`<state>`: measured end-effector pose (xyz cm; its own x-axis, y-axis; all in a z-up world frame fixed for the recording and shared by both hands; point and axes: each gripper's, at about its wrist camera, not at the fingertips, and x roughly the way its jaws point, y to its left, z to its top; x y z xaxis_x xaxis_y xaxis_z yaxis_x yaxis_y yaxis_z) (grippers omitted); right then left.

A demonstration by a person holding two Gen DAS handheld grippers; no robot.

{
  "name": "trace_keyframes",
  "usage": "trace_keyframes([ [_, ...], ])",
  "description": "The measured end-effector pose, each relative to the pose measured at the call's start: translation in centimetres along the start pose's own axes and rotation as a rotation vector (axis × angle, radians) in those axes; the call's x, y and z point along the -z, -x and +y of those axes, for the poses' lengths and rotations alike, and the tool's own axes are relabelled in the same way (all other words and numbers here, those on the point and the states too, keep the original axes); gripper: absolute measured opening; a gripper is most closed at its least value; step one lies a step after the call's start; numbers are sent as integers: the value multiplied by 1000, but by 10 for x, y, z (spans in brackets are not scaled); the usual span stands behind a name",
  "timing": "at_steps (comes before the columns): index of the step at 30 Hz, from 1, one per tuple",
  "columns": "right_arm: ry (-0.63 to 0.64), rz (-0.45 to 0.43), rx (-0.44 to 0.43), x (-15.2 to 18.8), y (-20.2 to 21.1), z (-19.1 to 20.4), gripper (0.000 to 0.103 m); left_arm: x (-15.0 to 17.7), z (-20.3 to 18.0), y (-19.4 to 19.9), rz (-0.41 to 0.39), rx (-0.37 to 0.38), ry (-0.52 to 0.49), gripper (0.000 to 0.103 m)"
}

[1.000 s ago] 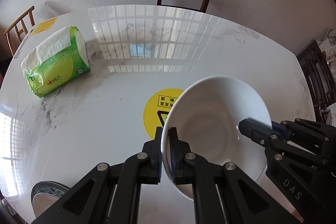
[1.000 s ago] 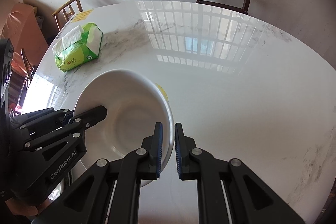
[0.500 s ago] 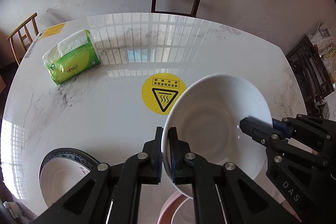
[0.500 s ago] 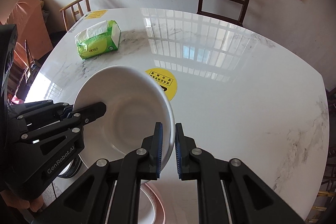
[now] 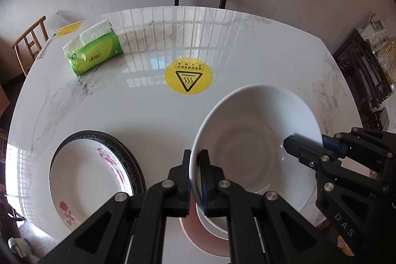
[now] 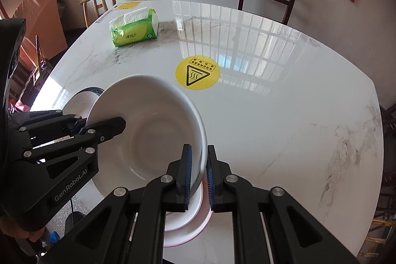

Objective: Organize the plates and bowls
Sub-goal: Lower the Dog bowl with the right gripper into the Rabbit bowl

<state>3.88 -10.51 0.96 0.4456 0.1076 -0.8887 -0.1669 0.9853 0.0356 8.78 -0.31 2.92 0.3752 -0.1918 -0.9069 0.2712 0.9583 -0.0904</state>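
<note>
Left tongs clamped on the near-left rim of the white bowl, one pad inside, one outside. Right tongs clamped on the opposite rim of the same bowl, same inside/outside pinch. Both point steeply down. The bowl is carried between the two, clear of the counter, tipped with its mouth facing the cameras.

Landmark: the yellow hot-surface sticker at counter centre. The bowl hangs on the near side of the sticker, toward the counter edge. Directly under the bowl sits a pink-rimmed dish with what looks like a smaller white bowl or dish nested in it; mostly hidden by the tongs, so the exact make-up of that pile is unclear. Near side of the sticker and off to the left: a flowered white plate stacked on a dark-rimmed plate. Far-left of the sticker: green tissue pack, not part of the job.

Step in hand, as judged: transport of the big bowl toward a stack, apparently the pink-rimmed pile below it. Not yet set down.

Next move calls for: levelling the bowl so the base faces down, centring it over the pile, lowering both tongs together at an even rate, then letting go only once the base is seated. Uneven release would likely tip it or slide the pile toward the edge.
</note>
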Motion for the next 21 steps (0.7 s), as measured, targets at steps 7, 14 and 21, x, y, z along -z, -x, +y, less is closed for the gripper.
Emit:
trace_keyframes([
  [7,5,10,-2,20,2,2,11,23,-9,0,20,3,-10,6],
  [14,18,43,-4,34,-9,3,11,37,-11,-13,56,6,-10,6],
  [21,26,73,-11,42,-18,5,11,46,-10,-21,78,4,-14,7],
])
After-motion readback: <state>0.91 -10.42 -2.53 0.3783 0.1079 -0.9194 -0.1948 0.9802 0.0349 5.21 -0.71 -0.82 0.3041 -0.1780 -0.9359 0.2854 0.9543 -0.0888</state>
